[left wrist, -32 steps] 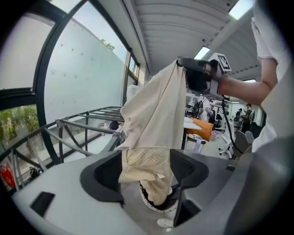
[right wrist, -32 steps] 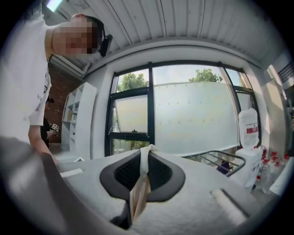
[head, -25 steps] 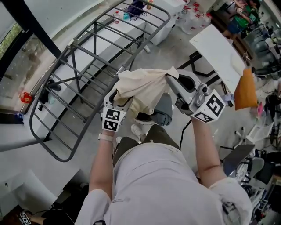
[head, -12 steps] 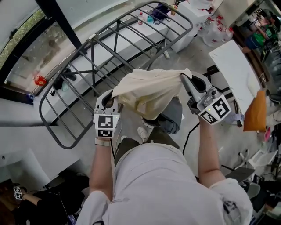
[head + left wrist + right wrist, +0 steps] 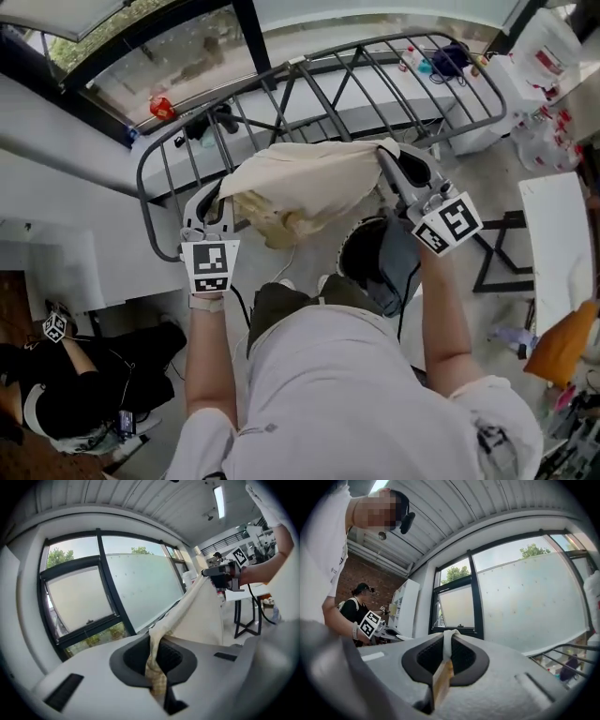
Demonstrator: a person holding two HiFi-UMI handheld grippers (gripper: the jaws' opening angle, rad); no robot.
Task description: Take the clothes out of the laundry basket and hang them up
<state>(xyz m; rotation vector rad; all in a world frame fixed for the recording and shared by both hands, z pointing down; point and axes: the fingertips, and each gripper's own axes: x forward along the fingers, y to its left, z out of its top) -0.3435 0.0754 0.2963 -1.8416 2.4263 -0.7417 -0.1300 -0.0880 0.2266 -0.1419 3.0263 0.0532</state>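
A cream cloth [image 5: 305,183] hangs stretched between my two grippers, just in front of the grey drying rack [image 5: 328,89]. My left gripper [image 5: 217,195] is shut on the cloth's left edge; in the left gripper view the cloth [image 5: 187,611] runs out of the closed jaws toward the right gripper [image 5: 220,571]. My right gripper [image 5: 389,159] is shut on the cloth's right edge, and a thin fold of cloth [image 5: 447,641] is pinched in its jaws. The laundry basket [image 5: 375,258], dark and round, stands on the floor below with a grey garment [image 5: 398,272] over its rim.
The rack stands along a large window [image 5: 178,61]. A person in black [image 5: 56,394] sits low at the left with a marker cube. A white table [image 5: 553,234] on black legs is at the right, an orange thing [image 5: 562,342] beside it. Bottles and bags [image 5: 544,66] crowd the far right.
Both grippers have carried the cloth up and toward the rack and pulled it wider. The left gripper has shut on the cloth's left edge. The head view has swung left.
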